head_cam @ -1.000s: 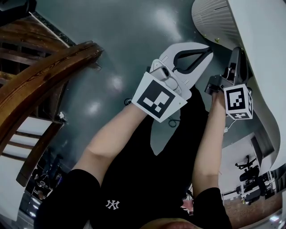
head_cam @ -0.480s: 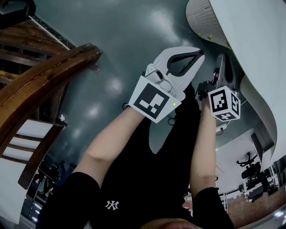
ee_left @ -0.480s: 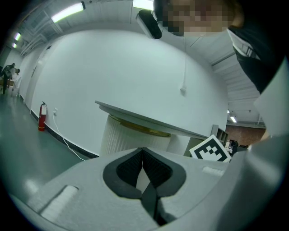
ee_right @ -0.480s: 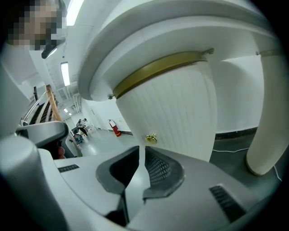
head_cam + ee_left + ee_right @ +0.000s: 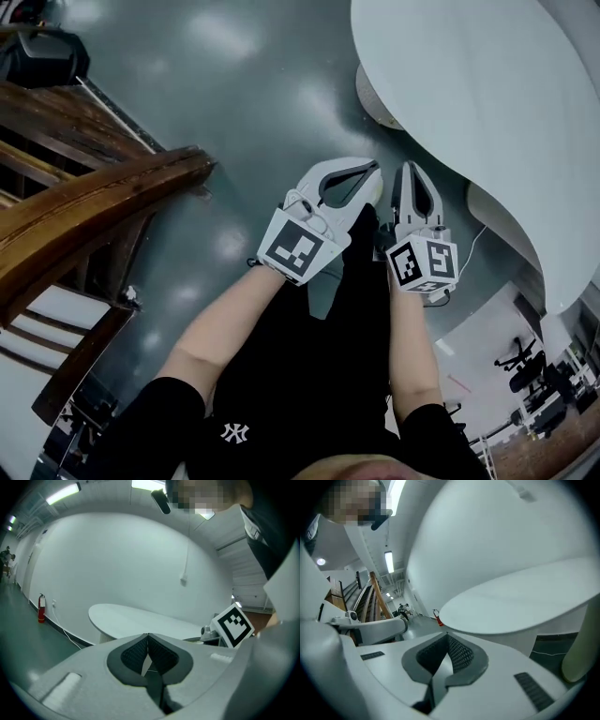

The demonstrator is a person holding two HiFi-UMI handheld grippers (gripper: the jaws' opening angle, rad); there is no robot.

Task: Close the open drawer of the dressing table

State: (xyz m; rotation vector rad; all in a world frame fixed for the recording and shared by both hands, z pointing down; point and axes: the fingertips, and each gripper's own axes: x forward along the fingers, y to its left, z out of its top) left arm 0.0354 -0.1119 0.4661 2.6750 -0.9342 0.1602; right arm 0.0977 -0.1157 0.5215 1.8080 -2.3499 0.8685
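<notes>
Strip lights (image 5: 63, 493) overhead give bright, even illumination and reflect as soft glare patches on the glossy floor (image 5: 234, 112). All views show strong fisheye curvature; both gripper views darken to black at the corners.

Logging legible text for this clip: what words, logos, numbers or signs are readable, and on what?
"NY": white interlocked monogram on the person's black shirt.
Black-and-white square markers on the left gripper and right gripper: patterns only, no letters.
Red fire extinguisher by the far wall: any label is too small to read.
</notes>
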